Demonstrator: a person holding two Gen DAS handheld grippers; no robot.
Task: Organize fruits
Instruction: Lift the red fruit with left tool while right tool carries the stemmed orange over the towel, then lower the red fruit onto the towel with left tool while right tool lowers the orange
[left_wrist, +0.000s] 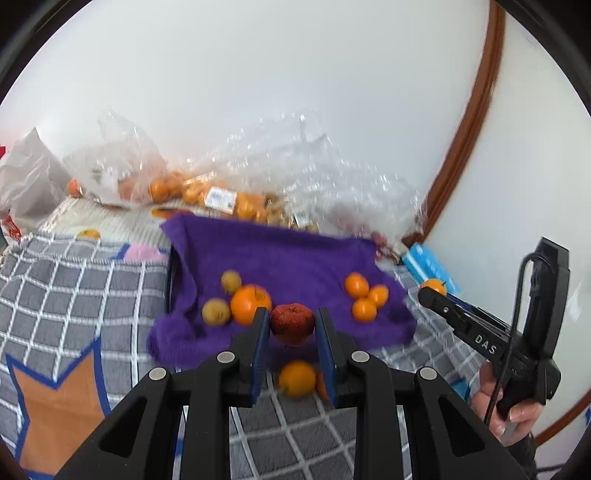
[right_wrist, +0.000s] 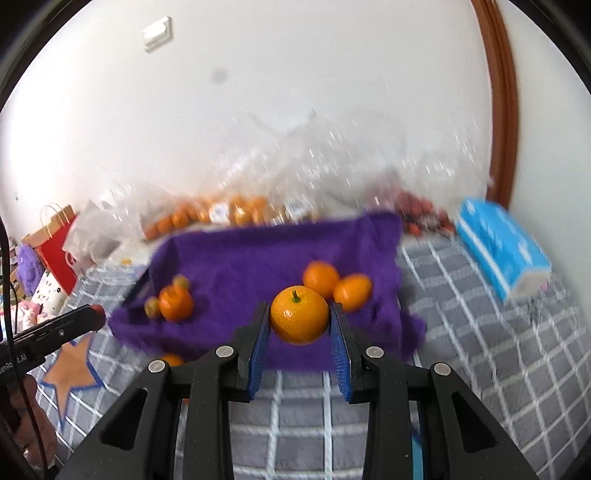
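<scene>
1. The left gripper (left_wrist: 291, 321), at the lower centre of the left wrist view, is clamping a dark red fruit (left_wrist: 293, 324) between its blue pads, the jaws closed snugly on its sides. The fruit is hanging clear of the purple cloth (left_wrist: 295, 258).

2. The right gripper (right_wrist: 299, 321), at the lower centre of the right wrist view, is gripping an orange (right_wrist: 299, 319), stem upward, in the same closed-on-fruit manner.

3. On the cloth, sorting is already showing: a large orange with two small yellowish fruits (left_wrist: 216, 312) is lying at centre left, and a cluster of three small oranges (left_wrist: 365, 297) is lying at centre right.

4. One loose orange (left_wrist: 297, 378) is lying on the checked bed cover (left_wrist: 74, 295) just below the cloth's near edge, between the left gripper's fingers in the frame.

5. Judged step: carrying both fruits to their matching groups. The held orange probably belongs beside the right cluster; the red fruit has no visible group on the cloth and probably needs a bare patch of its own.

6. Advice: lowering each fruit until it is resting on the cloth before opening, since round fruit is likely to roll; keeping the two grippers apart; avoiding nudging the settled clusters.

7. Clear bags of fruit (left_wrist: 207, 192) are lying along the wall at the upper centre.
</scene>
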